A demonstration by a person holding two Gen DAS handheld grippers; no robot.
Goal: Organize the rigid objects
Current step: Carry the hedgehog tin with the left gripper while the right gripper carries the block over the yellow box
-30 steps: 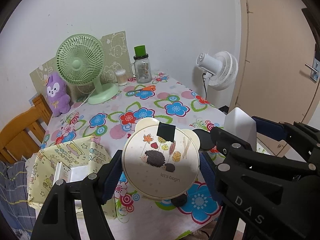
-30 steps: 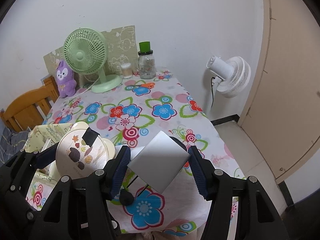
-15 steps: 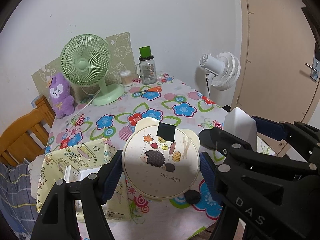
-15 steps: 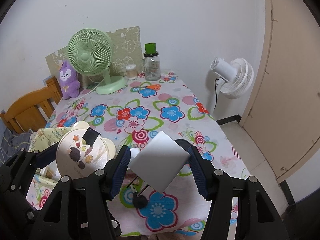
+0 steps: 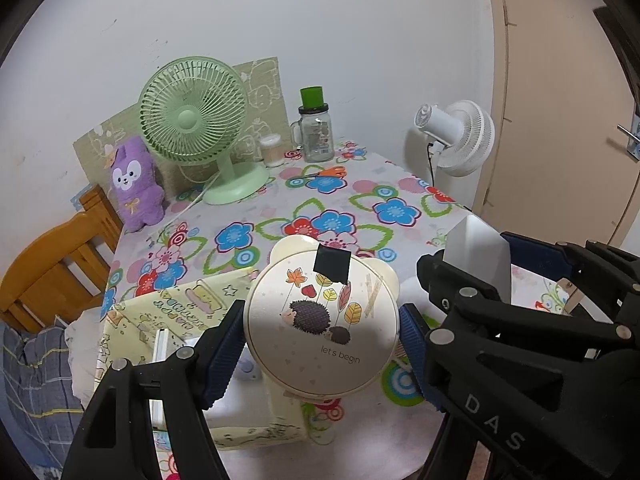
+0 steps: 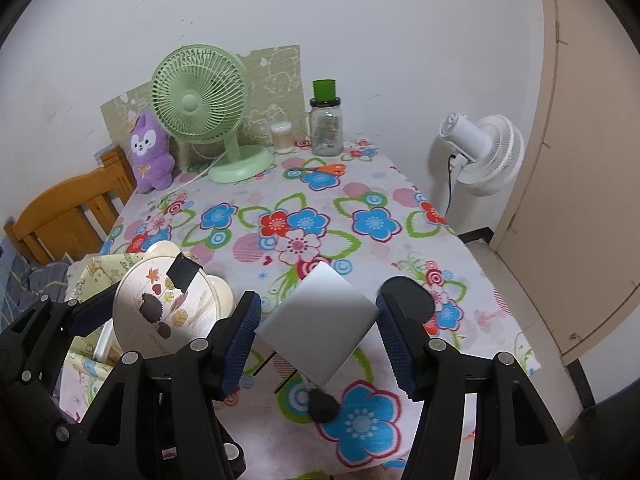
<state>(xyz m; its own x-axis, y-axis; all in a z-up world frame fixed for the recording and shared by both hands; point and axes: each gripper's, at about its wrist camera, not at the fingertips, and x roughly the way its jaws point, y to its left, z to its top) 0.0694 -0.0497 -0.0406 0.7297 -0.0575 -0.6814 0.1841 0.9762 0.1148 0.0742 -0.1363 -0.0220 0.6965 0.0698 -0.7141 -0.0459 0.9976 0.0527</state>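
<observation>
1. The left gripper (image 5: 322, 340) has its fingers clamped on the rim of a round mirror (image 5: 324, 320) with a hedgehog print, held in the air above the near left part of the counter (image 6: 320, 208).
2. The right gripper (image 6: 318, 324) has its fingers pressed on two corners of a square plate (image 6: 318, 318), tilted diamond-wise and held just above the counter's near edge.
3. A yellow box (image 5: 180, 320) sits open below the mirror; it looks like the likely place for both things, though that is a guess.
4. Risks, as I judge them:
   - The plate is gripped only at its corners, so it could pivot or slip out if the hand tilts or jolts.
   - The mirror's rim is curved and smooth, so a loose squeeze may let it slide down and hit the box or the counter.
   - The two grippers sit just beside each other, and moving both toward the box at once could knock mirror and plate together.
   - A black lump (image 6: 323, 406) lies on the counter under the plate and could be struck or swept off the near edge on lowering.
</observation>
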